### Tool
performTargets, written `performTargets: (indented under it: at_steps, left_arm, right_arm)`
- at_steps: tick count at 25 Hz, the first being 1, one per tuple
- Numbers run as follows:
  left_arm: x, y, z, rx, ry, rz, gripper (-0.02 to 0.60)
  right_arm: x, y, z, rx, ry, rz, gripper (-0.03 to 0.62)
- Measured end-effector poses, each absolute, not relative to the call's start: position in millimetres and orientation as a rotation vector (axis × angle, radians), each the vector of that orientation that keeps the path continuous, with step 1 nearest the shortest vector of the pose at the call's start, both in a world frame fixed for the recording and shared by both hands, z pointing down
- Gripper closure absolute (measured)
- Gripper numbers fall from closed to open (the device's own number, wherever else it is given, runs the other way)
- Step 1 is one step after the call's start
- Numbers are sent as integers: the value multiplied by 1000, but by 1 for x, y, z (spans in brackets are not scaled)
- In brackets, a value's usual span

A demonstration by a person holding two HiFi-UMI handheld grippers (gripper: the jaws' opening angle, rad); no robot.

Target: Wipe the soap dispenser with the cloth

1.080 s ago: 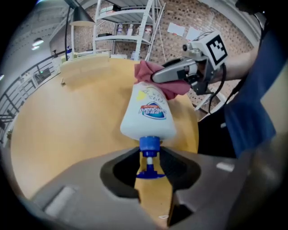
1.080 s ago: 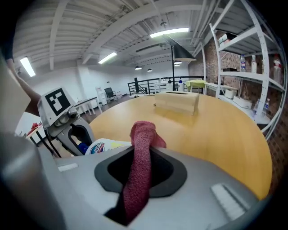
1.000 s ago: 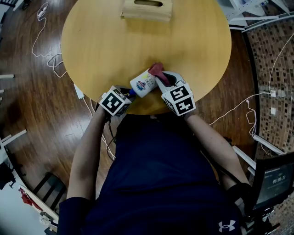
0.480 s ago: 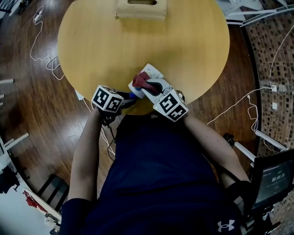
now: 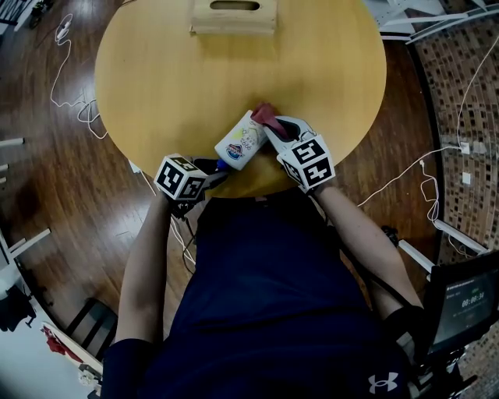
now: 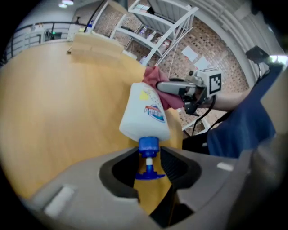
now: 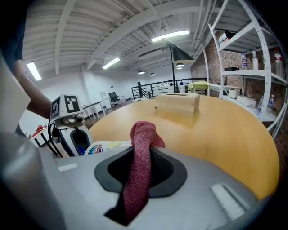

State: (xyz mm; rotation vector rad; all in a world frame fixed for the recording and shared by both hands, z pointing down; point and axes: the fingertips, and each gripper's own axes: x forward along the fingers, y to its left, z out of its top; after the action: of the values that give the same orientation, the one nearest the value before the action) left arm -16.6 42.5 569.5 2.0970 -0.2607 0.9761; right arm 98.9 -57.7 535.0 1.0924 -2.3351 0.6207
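The white soap dispenser (image 5: pixel 240 142) lies tilted over the near edge of the round table, base pointing away from me. My left gripper (image 5: pixel 217 168) is shut on its blue pump neck (image 6: pixel 148 145); its jaws have just eased a little wider with the neck still between them. My right gripper (image 5: pixel 273 126) is shut on a red cloth (image 7: pixel 140 166). It presses the bunched cloth (image 5: pixel 265 115) against the right side of the bottle, near its far end. From the right gripper view the bottle's label (image 7: pixel 105 147) shows low at left, beside the left gripper (image 7: pixel 74 130).
A light wooden box (image 5: pixel 234 17) with a handle slot stands at the table's far edge. The yellow tabletop (image 5: pixel 171 86) stretches beyond the bottle. White cables (image 5: pixel 70 86) trail on the dark floor at left; white shelving (image 7: pixel 252 67) stands at right.
The right gripper carried the cloth back along the bottle toward me, then out again to its far end. The bottle swung slightly, and the left gripper rolled a little.
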Motion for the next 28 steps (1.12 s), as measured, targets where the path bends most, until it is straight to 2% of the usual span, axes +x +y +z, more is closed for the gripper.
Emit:
performTargets:
  at_steps: [3,6,7,9,10,13,15,21,25,28]
  left_arm:
    - [-20,23,541,2173,-398,760,339]
    - [-37,-6,506,2229,-681,664,331]
    - [-39,-17,493,2260,-788,681,358]
    - [-26,-33,475,2313,-905,759,471]
    - [-12,-35,474,2337,-894,829,480]
    - [22,-30,508,2395,-780,1164,456]
    - [22,-28,532,2372,-771,1305,457]
    - [3,-35,523,2265,-822,1147,468]
    - [-2,-34,524,2272,-808,1204,514]
    - [4,-36,530,2315,-825,1282,522]
  right_arm:
    - [84,-46,517,1070,-2370,616,517]
    - [47,-11,492,883,-2479,516,517]
    - [37,6,491,781,-2496,462,517]
    - [23,38,499,564,-2483,353,517]
    - [18,52,508,468,-2461,317,517]
    - [6,73,535,275,-2377,295,517]
    - [3,69,548,245,-2318,288,517]
    - [10,36,550,352,-2291,381,517]
    - [40,8,557,508,-2258,465,517]
    - [71,-12,563,604,-2231,512,517]
